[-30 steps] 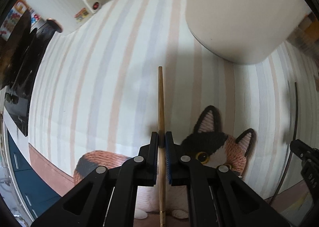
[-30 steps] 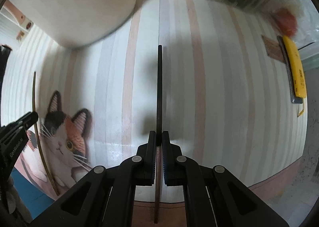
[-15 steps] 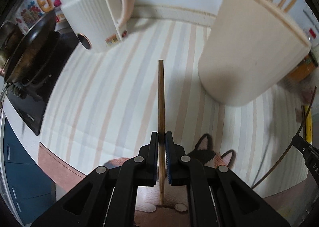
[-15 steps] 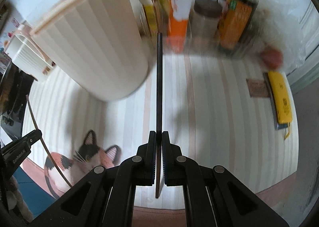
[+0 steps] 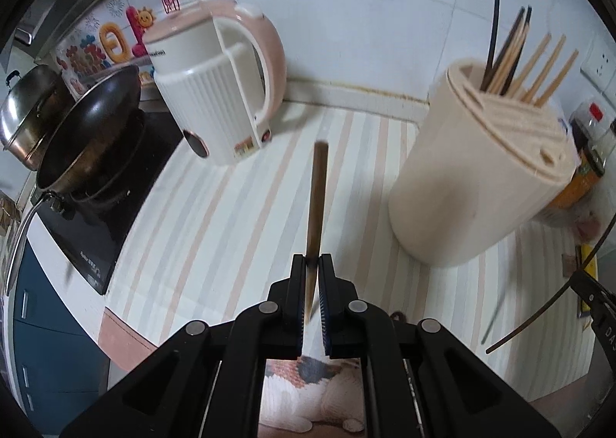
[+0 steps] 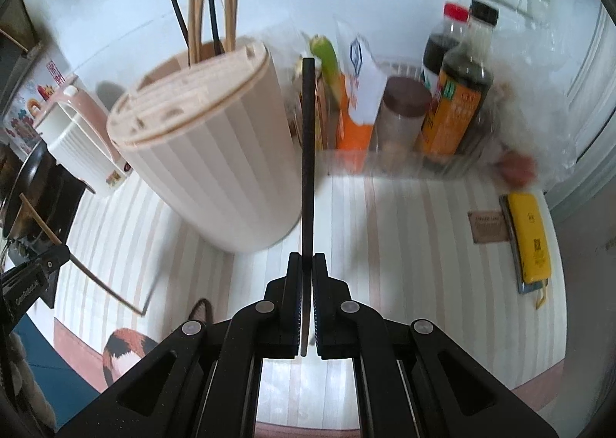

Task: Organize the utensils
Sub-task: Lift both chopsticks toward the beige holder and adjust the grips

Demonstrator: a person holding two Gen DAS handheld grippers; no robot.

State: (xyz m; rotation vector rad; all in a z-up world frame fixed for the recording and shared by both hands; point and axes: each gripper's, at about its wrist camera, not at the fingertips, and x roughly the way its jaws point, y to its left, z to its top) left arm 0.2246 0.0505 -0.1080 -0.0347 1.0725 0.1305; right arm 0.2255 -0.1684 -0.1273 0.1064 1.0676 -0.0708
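My left gripper is shut on a brown wooden chopstick that points forward above the striped mat. My right gripper is shut on a black chopstick, also pointing forward. The cream ribbed utensil holder stands to the right in the left wrist view and to the left in the right wrist view. Several wooden and black chopsticks stand in it. Each gripper with its chopstick shows at the edge of the other view: the left one, the right one.
A pink and white kettle stands at the back left. A wok sits on a black hob. Sauce bottles and jars line the back right wall. A yellow device lies at the right. A cat picture is on the mat's near edge.
Both grippers have risen and tilted up from the mat, each keeping its chopstick. The utensil holder's top, the kettle and the bottles have come into view.
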